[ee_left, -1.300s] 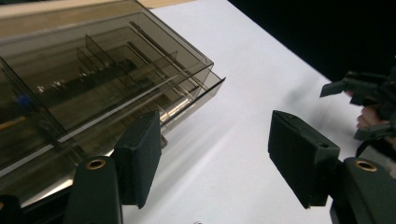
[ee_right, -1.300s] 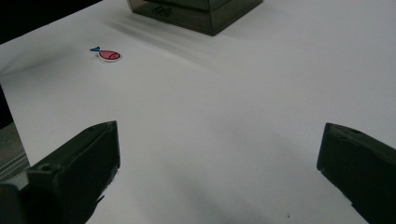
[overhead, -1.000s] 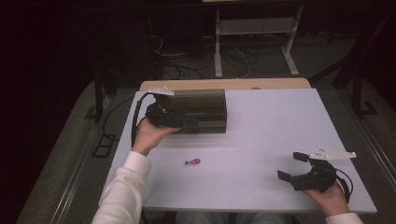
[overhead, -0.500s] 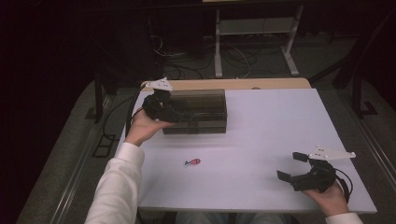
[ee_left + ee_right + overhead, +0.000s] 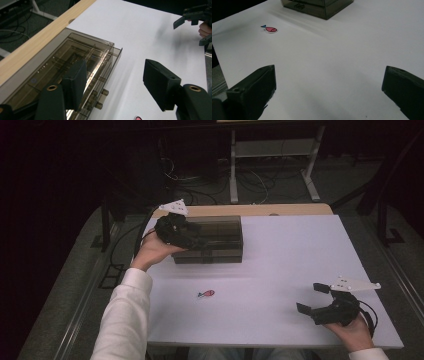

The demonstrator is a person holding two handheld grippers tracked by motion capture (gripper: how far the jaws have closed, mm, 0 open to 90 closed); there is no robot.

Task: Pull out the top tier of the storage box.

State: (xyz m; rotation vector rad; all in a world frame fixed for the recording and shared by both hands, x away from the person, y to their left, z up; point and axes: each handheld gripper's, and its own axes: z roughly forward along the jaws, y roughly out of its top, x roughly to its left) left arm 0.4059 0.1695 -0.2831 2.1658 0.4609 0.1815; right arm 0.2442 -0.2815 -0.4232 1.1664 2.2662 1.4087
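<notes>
Jaws on my left gripper [image 5: 115, 87] are spread wide, hanging over the left end of the smoky drawer box [image 5: 215, 239]. One jaw sits over the box's top near its front edge, the other hangs off past the front at about 3 o'clock over bare tabletop [image 5: 290, 265], so nothing's clamped. The box sits at the far edge, roughly 11 o'clock from the middle. My right gripper [image 5: 320, 301] rests down at 4 o'clock, jaws also wide apart, holding nothing. Little pink fish sticker [image 5: 206, 294] lies well apart from both, around 7 o'clock of the box.
</notes>
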